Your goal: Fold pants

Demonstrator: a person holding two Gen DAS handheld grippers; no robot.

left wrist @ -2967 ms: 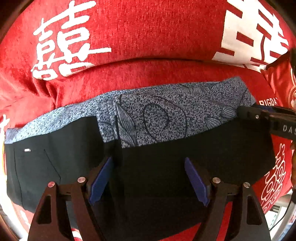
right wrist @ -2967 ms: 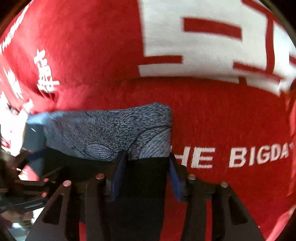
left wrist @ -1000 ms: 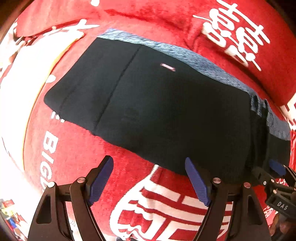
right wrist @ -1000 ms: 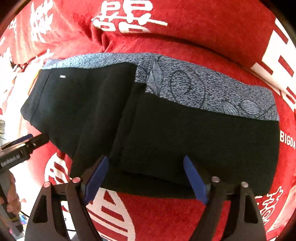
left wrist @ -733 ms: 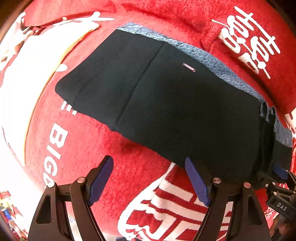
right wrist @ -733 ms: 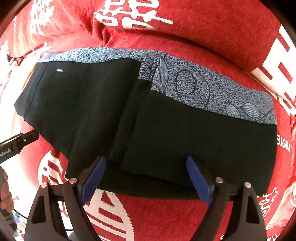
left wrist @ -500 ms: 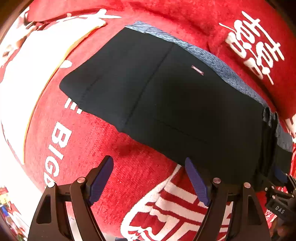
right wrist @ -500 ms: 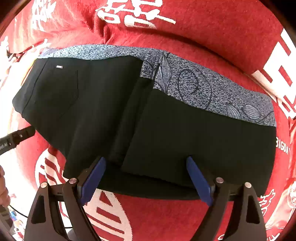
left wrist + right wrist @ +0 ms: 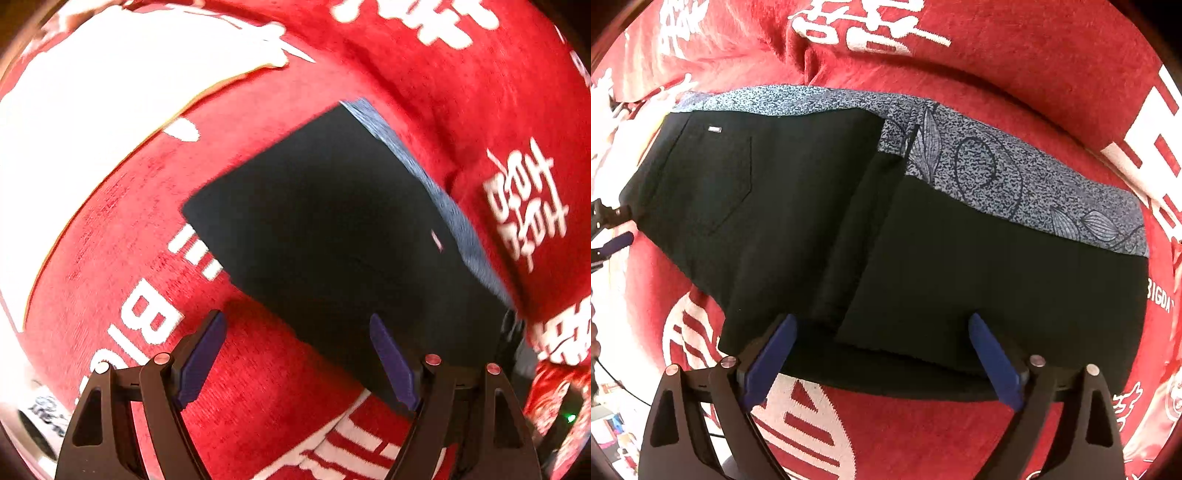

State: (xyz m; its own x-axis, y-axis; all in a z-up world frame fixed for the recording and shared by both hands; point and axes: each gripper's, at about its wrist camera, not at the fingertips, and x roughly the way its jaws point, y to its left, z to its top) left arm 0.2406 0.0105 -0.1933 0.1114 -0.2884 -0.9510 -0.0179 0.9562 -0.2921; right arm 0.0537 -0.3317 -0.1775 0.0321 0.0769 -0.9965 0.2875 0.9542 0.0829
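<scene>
The black pants with a blue-grey speckled, leaf-printed lining (image 9: 820, 206) lay folded flat on a red plush blanket with white woven characters and lettering (image 9: 1034, 62), the patterned band running along the far edge and a back pocket with a small metal tag at the left end. The right gripper (image 9: 882, 354), black-framed with blue pads, pointed down over the near edge of the fabric; its jaws had just been opening and stood wide apart, with the near hem of the pants showing between them but neither pad pressing on it. The left gripper (image 9: 299, 358) hung above the blanket at the pants' left end, its blue fingers (image 9: 201, 356) apart and empty, the right one overlapping the black cloth's corner in view. That picture was blurred.
</scene>
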